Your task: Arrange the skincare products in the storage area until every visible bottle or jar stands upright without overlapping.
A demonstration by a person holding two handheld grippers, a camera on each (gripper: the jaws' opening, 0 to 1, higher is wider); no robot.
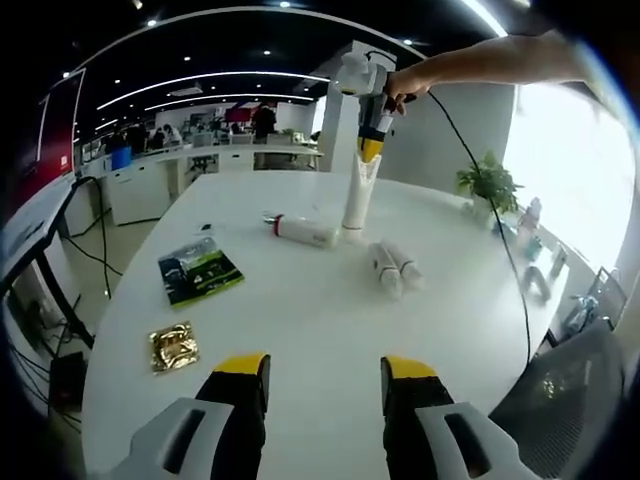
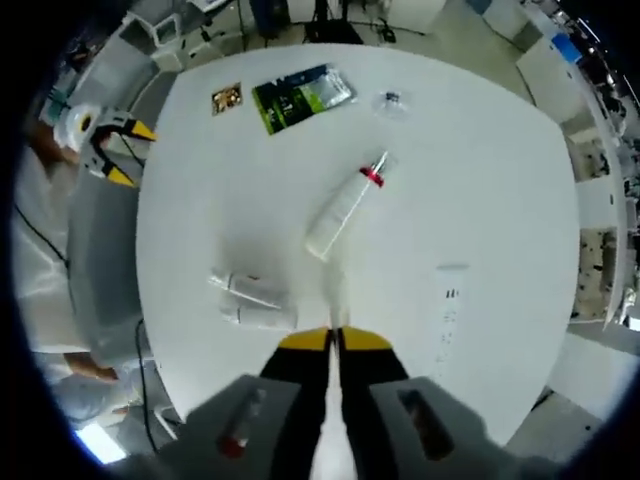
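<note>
In the left gripper view, the left gripper (image 1: pixel 325 372) sits at the bottom of the frame with its yellow-tipped jaws released, a wide gap of bare white worktop (image 1: pixel 300 320) between them. At upper centre a hand (image 1: pixel 405 88) holds the right gripper (image 1: pixel 369 150) pointing down, its jaws clenched on the top of a white tube (image 1: pixel 356 200) that stands upright on the worktop. Just left of the tube's base lies a white bottle (image 1: pixel 303 230) on its side, a red band near its cap. To the right of the tube, two small white bottles (image 1: pixel 394 267) lie side by side, touching. A green packet (image 1: pixel 200 270) lies flat at centre left, and a gold sachet (image 1: pixel 174 346) lies below it at lower left. A potted plant (image 1: pixel 487 183) stands at the right edge of the worktop.

In the right gripper view, the right gripper (image 2: pixel 334 342) rises from the bottom, jaws closed on the tube (image 2: pixel 335 295), seen end-on just above the tips. The bottle (image 2: pixel 345 205) with the red band lies slanted at centre. The two small bottles (image 2: pixel 252 300) lie at lower left. The green packet (image 2: pixel 300 97) and gold sachet (image 2: pixel 227 98) are at the top. The left gripper (image 2: pixel 125 150) shows at the left edge.
</note>
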